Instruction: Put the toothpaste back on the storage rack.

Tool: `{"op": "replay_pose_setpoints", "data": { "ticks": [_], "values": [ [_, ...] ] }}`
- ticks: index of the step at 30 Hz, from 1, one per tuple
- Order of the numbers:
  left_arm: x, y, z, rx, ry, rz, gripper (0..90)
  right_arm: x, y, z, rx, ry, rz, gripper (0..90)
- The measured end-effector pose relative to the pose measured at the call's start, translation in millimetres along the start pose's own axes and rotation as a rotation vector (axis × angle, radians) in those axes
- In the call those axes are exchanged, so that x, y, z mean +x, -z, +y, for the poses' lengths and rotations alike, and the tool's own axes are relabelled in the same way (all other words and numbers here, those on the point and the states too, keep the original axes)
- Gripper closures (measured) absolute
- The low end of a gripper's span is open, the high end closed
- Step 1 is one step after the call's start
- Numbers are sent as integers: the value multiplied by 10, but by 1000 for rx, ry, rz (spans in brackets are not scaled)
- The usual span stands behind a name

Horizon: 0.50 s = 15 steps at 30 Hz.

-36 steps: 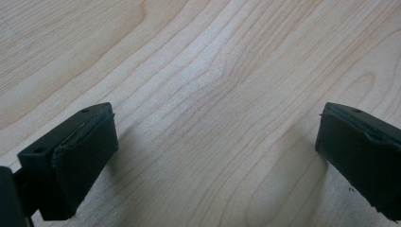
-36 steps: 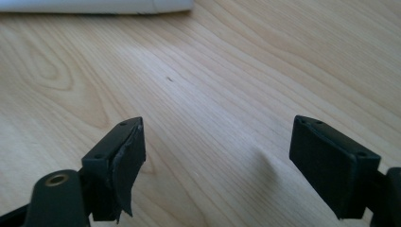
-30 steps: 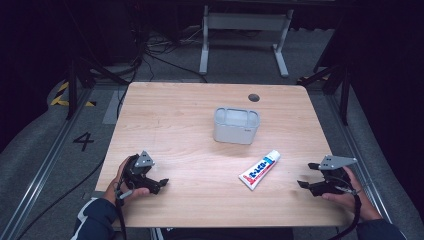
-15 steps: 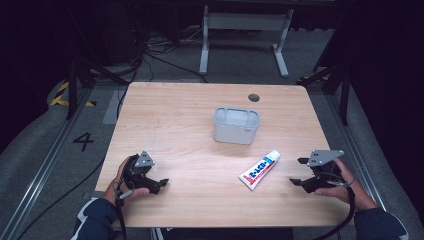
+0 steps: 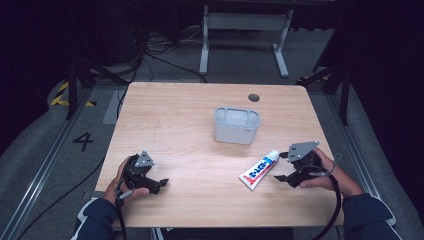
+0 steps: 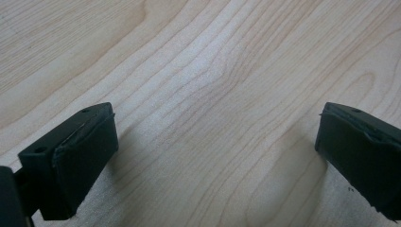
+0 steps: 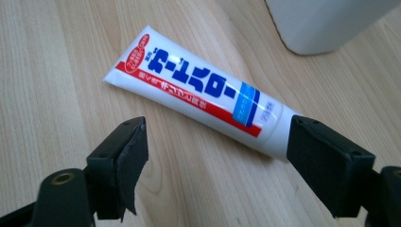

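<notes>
Since a second ago the right gripper [image 5: 284, 168] has crept in from the tabletop's right edge toward the toothpaste tube [image 5: 258, 170], and it now sits just beside the tube's cap end; the left gripper [image 5: 161, 183] has stayed put near the front left corner.

From where I stand, the pick-up looks barely begun. In the right gripper view the jaws are spread wide, with the tube [image 7: 198, 94] lying flat on the wooden tabletop [image 5: 180, 120] just beyond them, its cap end close by one jaw, nothing clamped yet. The left gripper [image 6: 215, 156] also stands wide open over bare wood.

The tube rests toward the front right of the tabletop, slanting, a little apart from the grey bin [image 5: 236, 125] that stands upright near the middle. I'd guess closing on the tube, lifting it, and perhaps dropping it in the bin are all left to do.

The tube is white with bold blue Japanese lettering, a red band carrying white characters, and a light blue patch near the cap; I can't make out the smaller print.
</notes>
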State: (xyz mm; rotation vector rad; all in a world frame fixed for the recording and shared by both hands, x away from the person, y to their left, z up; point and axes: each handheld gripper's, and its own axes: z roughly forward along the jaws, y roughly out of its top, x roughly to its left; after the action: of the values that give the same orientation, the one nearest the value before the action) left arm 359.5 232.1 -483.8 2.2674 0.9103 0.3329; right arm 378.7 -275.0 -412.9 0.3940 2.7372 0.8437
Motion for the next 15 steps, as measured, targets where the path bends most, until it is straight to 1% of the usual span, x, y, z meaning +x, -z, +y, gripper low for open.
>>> {"op": "replay_pose_setpoints", "data": {
  "ticks": [1,3,4,5,6,7,9,11,12,15],
  "values": [
    [0,0,0,0,0,0,5,-4,-30,64,4,18,19,221],
    [0,0,0,0,0,0,5,1,-68,128,27,49,16,217],
    [0,0,0,0,0,0,5,1,-68,128,27,49,16,217],
    [0,0,0,0,0,0,5,7,-88,157,38,66,20,220],
    [0,0,0,0,0,0,5,12,-108,185,50,74,25,240],
    [-1,0,0,0,0,0,5,14,-143,221,64,94,45,262],
    [-1,2,-2,0,0,1,5,19,-201,264,83,116,50,259],
    [0,6,-2,2,-2,3,5,12,-257,294,98,129,57,257],
    [5,9,-3,3,-10,5,5,7,-276,303,104,131,61,256],
    [-1,10,-8,2,-3,2,5,-2,-344,341,128,149,68,257]
  ]
}}
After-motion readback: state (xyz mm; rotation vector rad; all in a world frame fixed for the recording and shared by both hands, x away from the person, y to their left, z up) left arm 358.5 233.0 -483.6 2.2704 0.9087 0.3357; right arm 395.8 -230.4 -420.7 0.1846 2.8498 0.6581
